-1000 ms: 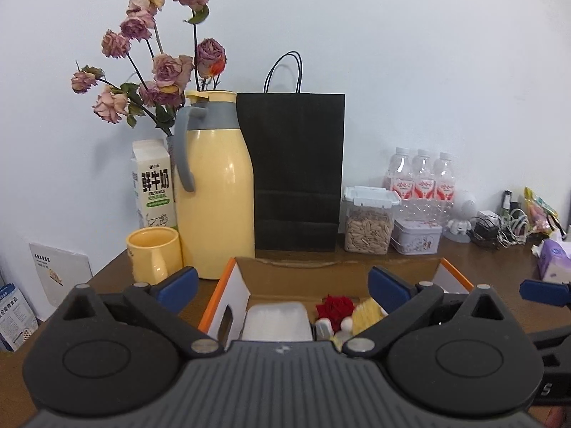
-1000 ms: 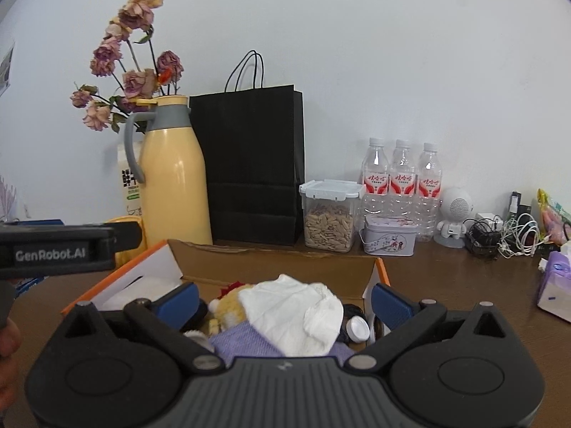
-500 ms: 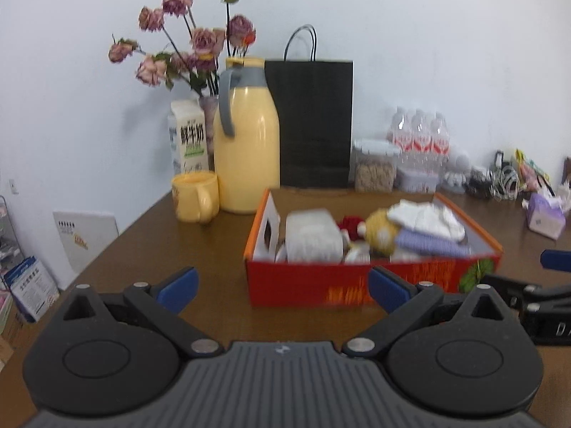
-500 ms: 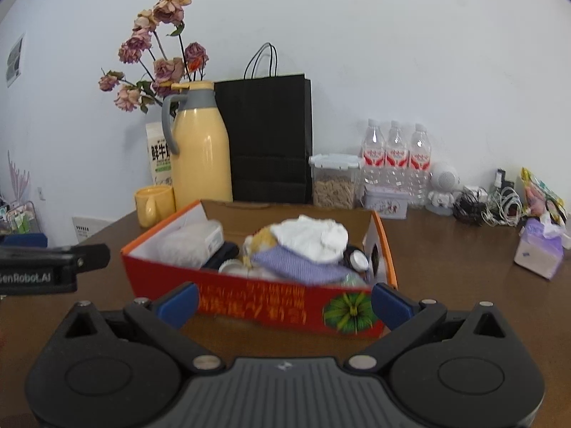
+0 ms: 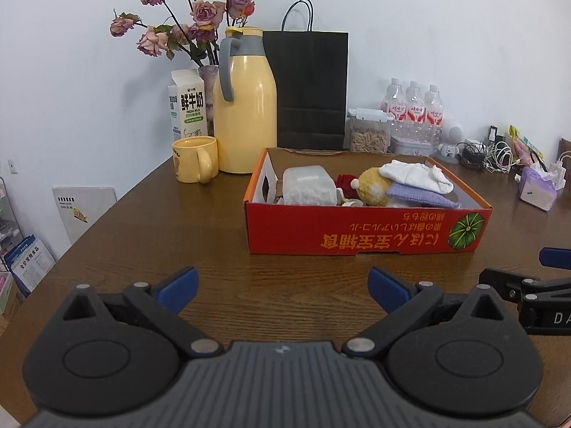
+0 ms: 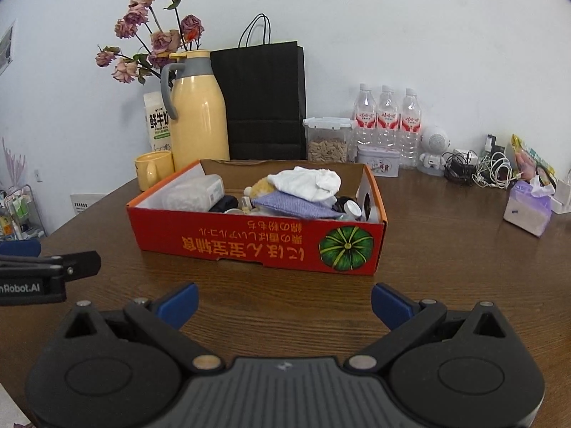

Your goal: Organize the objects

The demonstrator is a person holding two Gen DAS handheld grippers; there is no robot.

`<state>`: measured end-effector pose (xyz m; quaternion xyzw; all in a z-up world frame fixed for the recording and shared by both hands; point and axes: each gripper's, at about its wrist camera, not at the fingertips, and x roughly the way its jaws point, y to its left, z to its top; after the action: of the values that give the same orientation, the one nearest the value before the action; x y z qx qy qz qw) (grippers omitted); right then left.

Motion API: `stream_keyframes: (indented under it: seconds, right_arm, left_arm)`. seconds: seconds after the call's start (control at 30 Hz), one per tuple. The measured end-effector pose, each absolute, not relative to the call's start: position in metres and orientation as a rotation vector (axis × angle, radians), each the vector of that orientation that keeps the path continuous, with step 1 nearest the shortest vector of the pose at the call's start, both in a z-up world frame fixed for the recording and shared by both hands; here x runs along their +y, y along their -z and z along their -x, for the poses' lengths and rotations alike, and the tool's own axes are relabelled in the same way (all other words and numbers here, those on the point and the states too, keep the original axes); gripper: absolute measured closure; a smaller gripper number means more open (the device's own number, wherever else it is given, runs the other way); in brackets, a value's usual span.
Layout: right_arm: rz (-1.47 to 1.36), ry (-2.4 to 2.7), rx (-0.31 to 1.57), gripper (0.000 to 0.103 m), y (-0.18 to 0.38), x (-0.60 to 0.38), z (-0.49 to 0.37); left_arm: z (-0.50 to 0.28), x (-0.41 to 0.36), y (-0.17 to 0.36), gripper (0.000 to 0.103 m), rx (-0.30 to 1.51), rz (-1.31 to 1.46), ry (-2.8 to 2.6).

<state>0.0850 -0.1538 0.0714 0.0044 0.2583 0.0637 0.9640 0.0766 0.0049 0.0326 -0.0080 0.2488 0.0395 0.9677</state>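
Both tongs — left (image 5: 283, 290), right (image 6: 284, 305) — hover spread before the box (image 5: 367, 230).

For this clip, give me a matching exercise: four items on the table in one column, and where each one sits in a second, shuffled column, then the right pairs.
Things:
1. white cloth
2. yellow mug
3. tissue pack
4. seed jar

Places:
A. on the bare table, far right of the red box
B. inside the box, on top of the pile
C. at the back, between the black bag and the water bottles
D. in front of the milk carton, beside the yellow jug

Pairs: 1-B, 2-D, 3-A, 4-C
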Motion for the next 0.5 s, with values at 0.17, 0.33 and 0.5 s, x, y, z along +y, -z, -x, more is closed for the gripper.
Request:
stream_keyframes:
  seconds: [0.17,0.33,0.5]
  right_arm:
    - [-0.013,-0.128,0.526,0.000,-0.0699,-0.1541,-0.0847]
    - [-0.014,-0.129,0.526,0.000,-0.0697,-0.1547,-0.0855]
    - [-0.013,-0.128,0.525,0.000,-0.0700,-0.1543,-0.0855]
  left_arm:
    - [-0.0757,0.0052,-0.0313,0.000,0.509,0.015,-0.085]
    - [-0.0754,0.0056,-0.0307,0.000,0.512,0.016,-0.084]
    - [-0.0758,0.0052,-0.0304,0.000,0.513,0.014,-0.081]
